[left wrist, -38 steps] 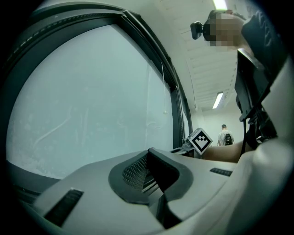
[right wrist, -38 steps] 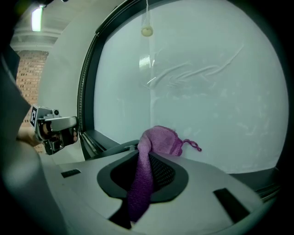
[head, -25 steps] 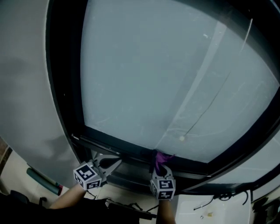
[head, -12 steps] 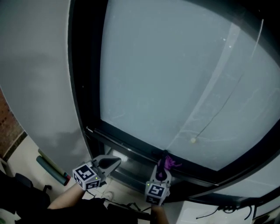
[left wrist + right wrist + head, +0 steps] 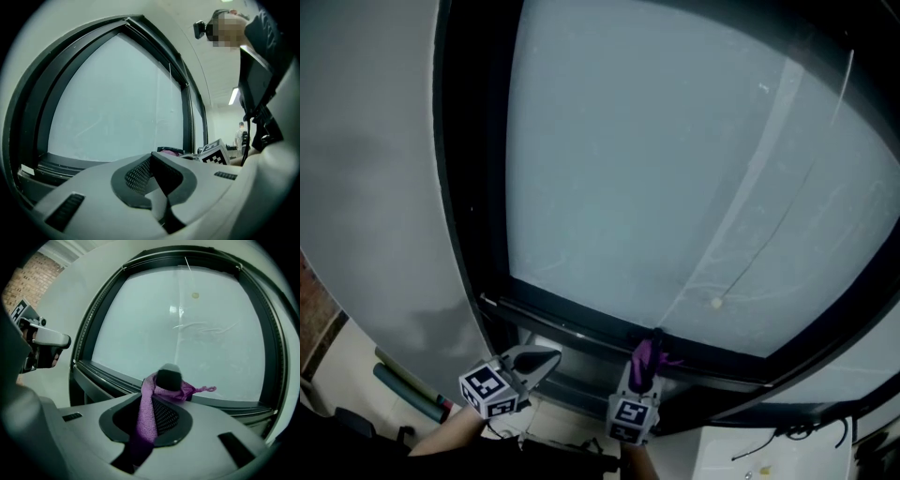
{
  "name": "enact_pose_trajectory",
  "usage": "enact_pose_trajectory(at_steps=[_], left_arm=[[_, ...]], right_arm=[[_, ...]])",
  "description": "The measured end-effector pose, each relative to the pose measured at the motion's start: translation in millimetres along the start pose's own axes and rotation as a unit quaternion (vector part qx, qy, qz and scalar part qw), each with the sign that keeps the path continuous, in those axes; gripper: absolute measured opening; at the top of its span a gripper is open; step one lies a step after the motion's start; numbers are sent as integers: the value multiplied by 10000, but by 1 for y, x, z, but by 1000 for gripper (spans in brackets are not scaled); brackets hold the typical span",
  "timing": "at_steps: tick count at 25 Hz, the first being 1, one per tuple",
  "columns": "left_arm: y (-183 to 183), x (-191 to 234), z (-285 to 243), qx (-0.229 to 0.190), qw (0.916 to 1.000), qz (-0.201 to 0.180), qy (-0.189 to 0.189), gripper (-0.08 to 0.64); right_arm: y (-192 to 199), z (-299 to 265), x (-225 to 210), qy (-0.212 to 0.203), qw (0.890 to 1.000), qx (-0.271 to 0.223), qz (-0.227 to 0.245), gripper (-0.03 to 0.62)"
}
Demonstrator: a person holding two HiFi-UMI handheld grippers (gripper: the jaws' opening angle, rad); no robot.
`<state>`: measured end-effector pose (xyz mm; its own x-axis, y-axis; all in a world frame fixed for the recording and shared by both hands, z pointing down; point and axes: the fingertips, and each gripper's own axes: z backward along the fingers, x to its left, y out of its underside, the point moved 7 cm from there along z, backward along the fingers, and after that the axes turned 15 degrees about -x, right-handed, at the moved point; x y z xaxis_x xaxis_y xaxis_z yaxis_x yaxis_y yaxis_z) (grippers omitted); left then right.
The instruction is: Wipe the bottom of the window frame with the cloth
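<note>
The window's dark bottom frame (image 5: pixel 572 323) runs below the pale glass; it shows too in the right gripper view (image 5: pixel 108 373) and the left gripper view (image 5: pixel 56 164). My right gripper (image 5: pixel 643 364) is shut on a purple cloth (image 5: pixel 644 356), whose bunched end touches the bottom frame right of its middle. In the right gripper view the cloth (image 5: pixel 146 411) hangs between the jaws and bulges round the tip (image 5: pixel 168 377). My left gripper (image 5: pixel 546 360) hangs a little below the frame, left of the right one, shut and empty (image 5: pixel 151 159).
A white wall (image 5: pixel 366 187) flanks the window on the left, with brick (image 5: pixel 28 280) beyond. A dark tube (image 5: pixel 408 389) lies low at the left. Cables (image 5: pixel 787 436) lie on a white ledge at the bottom right. A small round spot (image 5: pixel 715 303) marks the glass.
The right gripper with the cloth has slid slightly left along the bottom frame. The left gripper has stayed below the frame. The head view has shifted.
</note>
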<state>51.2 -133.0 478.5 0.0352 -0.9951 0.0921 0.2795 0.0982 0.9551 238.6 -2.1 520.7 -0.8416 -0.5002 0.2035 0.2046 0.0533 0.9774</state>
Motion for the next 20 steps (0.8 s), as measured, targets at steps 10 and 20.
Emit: enact_pose_trajectory(at_steps=[10,20], left_arm=[[-19,42,22,-73,9986,98,516,2],[-27,61,32,-291,9974,262,597,2]], right_arm=[[-27,-27,30,960,9897,-31,-1060,69],[-39,-53,35,1221,9871,-205,-1016,71]])
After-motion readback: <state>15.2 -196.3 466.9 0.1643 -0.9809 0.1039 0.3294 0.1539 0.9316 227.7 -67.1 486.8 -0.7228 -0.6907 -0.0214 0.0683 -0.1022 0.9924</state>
